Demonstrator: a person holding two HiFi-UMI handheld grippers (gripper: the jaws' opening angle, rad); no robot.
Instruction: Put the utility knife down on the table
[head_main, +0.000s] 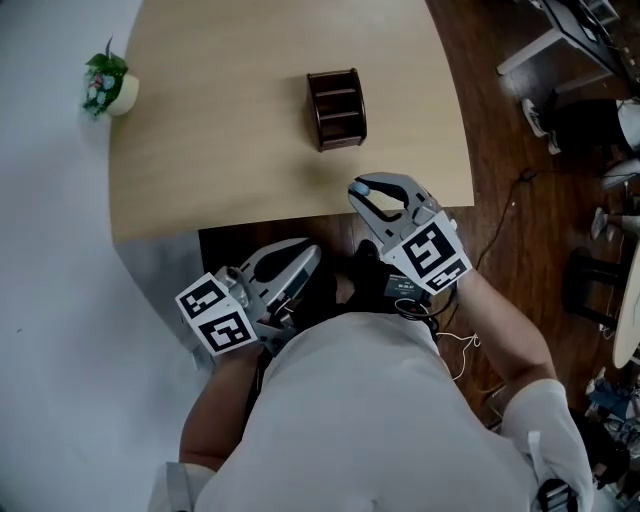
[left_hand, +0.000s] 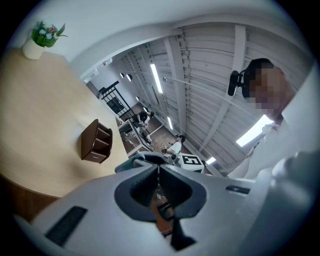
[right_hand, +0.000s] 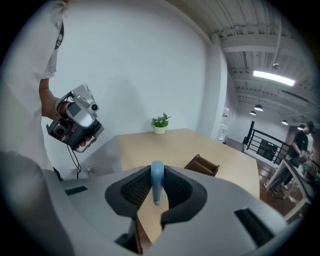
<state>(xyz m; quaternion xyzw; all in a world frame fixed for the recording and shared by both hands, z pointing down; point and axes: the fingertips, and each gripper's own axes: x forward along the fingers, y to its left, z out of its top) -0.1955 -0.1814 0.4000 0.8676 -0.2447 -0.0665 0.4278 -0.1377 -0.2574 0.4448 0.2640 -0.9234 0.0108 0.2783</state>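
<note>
The utility knife (right_hand: 157, 182) is not on the table (head_main: 220, 120) yet. It is blue, and the right gripper (head_main: 365, 188) is gripping it. The jaws are pressed on it from both sides. The knife looks like a thin blue strip standing between them. Its long side seems to run the same way the jaws point, and its round end pokes just past the tips. I cannot be sure of that.

The right jaws are at the near edge of the table and tip down toward it. The table top is in front of the jaws and below them, so I think the knife has to go forward and down before the jaws let go.

The left gripper (left_hand: 159, 167) has its jaws closed, tip against tip, with nothing in them. It is back by the person's body, off the near edge of the table. The right hand is nearer the table, and it already has the knife.

A brown holder (head_main: 337, 108) sits on the table ahead of the right jaws, a little off to one side. The table is bare between the jaws and the holder, so that looks like a good place to put the knife. A little plant pot (head_main: 106, 85) is far off at the table's corner and is not in the way.
</note>
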